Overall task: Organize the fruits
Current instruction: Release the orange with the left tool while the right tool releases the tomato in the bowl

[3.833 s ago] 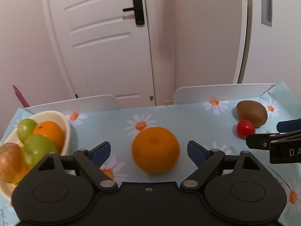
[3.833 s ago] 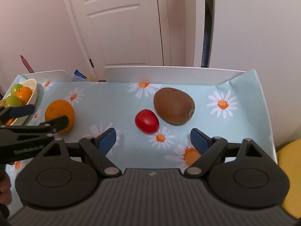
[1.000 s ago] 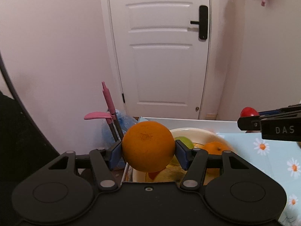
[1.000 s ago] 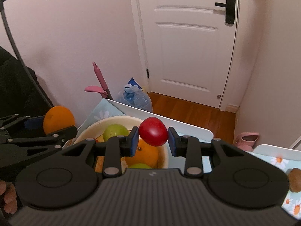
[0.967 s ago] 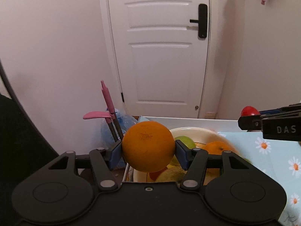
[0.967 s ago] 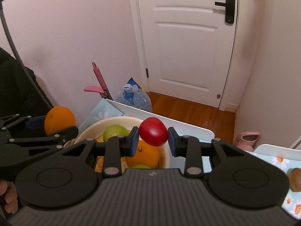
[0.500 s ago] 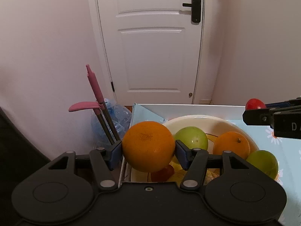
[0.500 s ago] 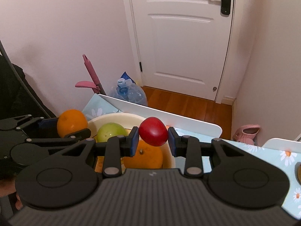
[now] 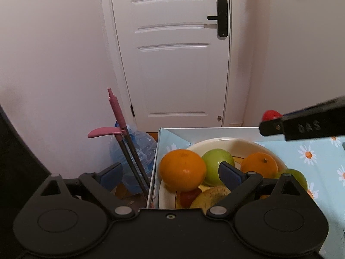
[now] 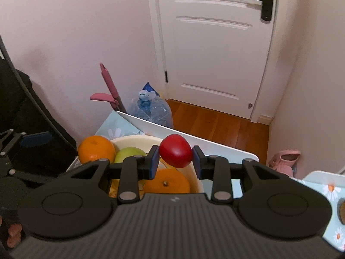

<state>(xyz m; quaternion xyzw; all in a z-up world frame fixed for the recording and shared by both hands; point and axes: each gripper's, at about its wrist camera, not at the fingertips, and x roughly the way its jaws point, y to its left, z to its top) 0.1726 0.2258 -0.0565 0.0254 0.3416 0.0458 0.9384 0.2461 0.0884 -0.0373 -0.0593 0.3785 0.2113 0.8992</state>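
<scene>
My left gripper (image 9: 170, 176) hangs over the left rim of the cream bowl (image 9: 215, 141), its jaws opening. The big orange (image 9: 182, 169) lies free between the pads and rests on the fruit at the bowl's left edge. It appears again in the right wrist view as the big orange (image 10: 96, 149). Also in the bowl are green apples (image 9: 217, 164), a smaller orange (image 9: 258, 165) and a banana (image 9: 210, 196). My right gripper (image 10: 175, 159) is shut on a small red fruit (image 10: 175, 151), held above the far side of the bowl (image 10: 138, 139).
The bowl stands at the corner of a table with a daisy-print cloth (image 9: 319, 157). Beyond the table edge stand a pink-handled tool (image 9: 117, 110) and a water bottle (image 9: 138, 149), then a white door (image 9: 176, 54). A pink slipper (image 10: 283, 157) lies on the floor.
The left jaws have spread wide and let the big orange drop onto the bowl's left edge. The right gripper still clamps the red fruit and sits slightly nearer the bowl.
</scene>
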